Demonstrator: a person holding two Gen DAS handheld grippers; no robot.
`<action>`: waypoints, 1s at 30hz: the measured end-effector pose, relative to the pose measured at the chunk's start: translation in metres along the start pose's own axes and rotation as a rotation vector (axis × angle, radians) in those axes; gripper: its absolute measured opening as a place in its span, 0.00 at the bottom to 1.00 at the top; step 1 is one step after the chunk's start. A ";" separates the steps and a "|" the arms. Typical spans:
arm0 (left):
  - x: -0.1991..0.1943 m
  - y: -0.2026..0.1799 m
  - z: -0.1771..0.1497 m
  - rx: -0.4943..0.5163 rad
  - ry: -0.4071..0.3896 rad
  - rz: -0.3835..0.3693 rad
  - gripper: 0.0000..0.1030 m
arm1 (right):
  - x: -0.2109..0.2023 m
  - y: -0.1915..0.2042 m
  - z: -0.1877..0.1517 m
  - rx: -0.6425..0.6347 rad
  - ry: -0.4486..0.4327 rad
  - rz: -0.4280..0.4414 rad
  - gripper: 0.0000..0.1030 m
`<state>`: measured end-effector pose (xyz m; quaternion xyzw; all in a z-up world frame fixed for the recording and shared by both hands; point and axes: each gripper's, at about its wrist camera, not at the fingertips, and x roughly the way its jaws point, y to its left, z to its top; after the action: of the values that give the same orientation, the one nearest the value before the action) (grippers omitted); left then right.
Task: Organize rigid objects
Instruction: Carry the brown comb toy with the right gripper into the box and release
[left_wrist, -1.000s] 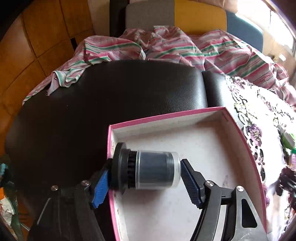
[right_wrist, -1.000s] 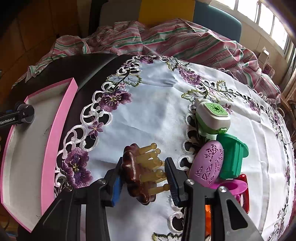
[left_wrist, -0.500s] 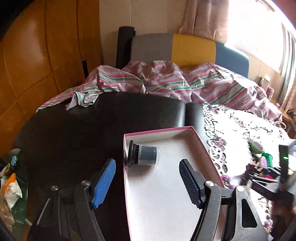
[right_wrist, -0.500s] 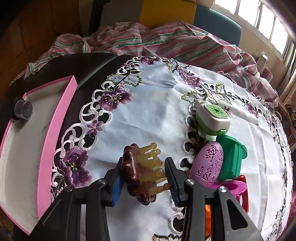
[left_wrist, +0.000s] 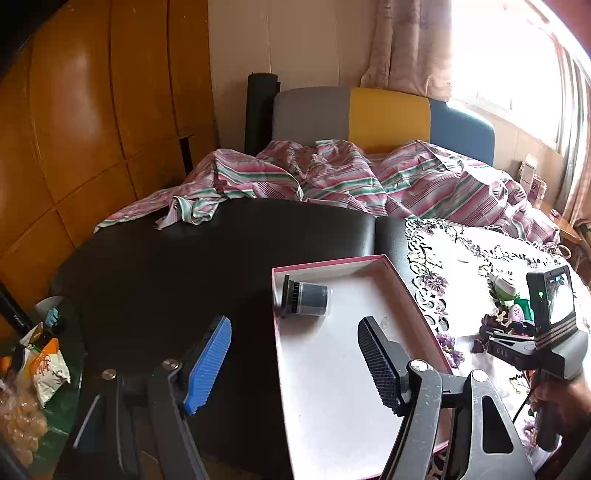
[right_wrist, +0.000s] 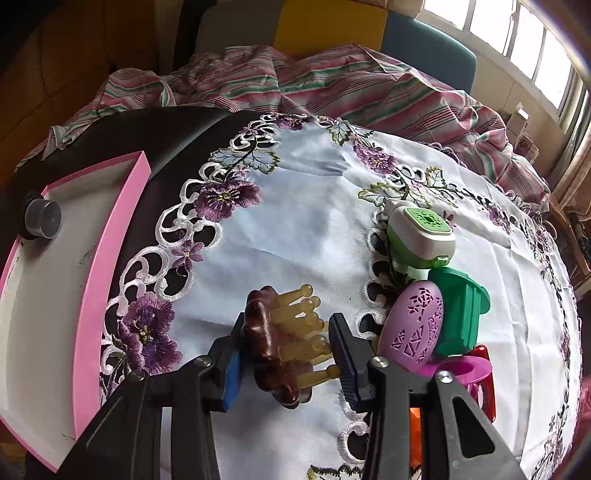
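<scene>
**Operator:** What is the tool status?

**Technician:** The left gripper (left_wrist: 291, 365) stands with its jaws wide apart and holds nothing, above the near left edge of the shallow pink-rimmed cardboard tray (left_wrist: 402, 284). The dark grey cylindrical jar with a black ribbed cap (left_wrist: 304, 300) lies on its side in the tray's far left corner. The right gripper (right_wrist: 286, 354) is clamped on the brown wooden massage brush with pale yellow pegs (right_wrist: 284, 339), above the white embroidered tablecloth (right_wrist: 295, 221).

**Operator:** What are the risks to the brush?

**Technician:** One pad bears on the lobed wooden back, the other on the rounded peg tips. That contact looks small and uneven. In my judgement the brush can pivot or slip out during a fast carry to the tray.

**Operator:** Are there other hazards?

**Technician:** Three. The jar lies on its curved side, so a knock to the tray can roll it. The tray wall is low, so an item released high can bounce out. The cluster just right of the brush, namely the purple oval case (right_wrist: 413, 328), the green plastic cup (right_wrist: 461, 310) and the green-and-white rounded box (right_wrist: 421, 236), sits close enough for the right finger to clip on lift-off.
</scene>
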<state>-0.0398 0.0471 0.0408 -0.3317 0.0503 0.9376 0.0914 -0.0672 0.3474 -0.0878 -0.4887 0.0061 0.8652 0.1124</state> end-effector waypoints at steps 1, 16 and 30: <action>-0.002 0.001 -0.001 0.000 -0.006 0.005 0.70 | 0.000 0.000 0.000 0.001 0.000 -0.003 0.41; -0.017 0.019 -0.010 -0.020 -0.021 0.021 0.70 | -0.023 0.020 0.010 0.002 -0.041 0.035 0.41; -0.002 0.041 -0.025 -0.062 0.031 0.059 0.70 | -0.076 0.126 0.036 -0.151 -0.134 0.331 0.41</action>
<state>-0.0312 0.0033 0.0239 -0.3473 0.0325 0.9357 0.0526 -0.0849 0.2141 -0.0170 -0.4292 0.0139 0.9005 -0.0685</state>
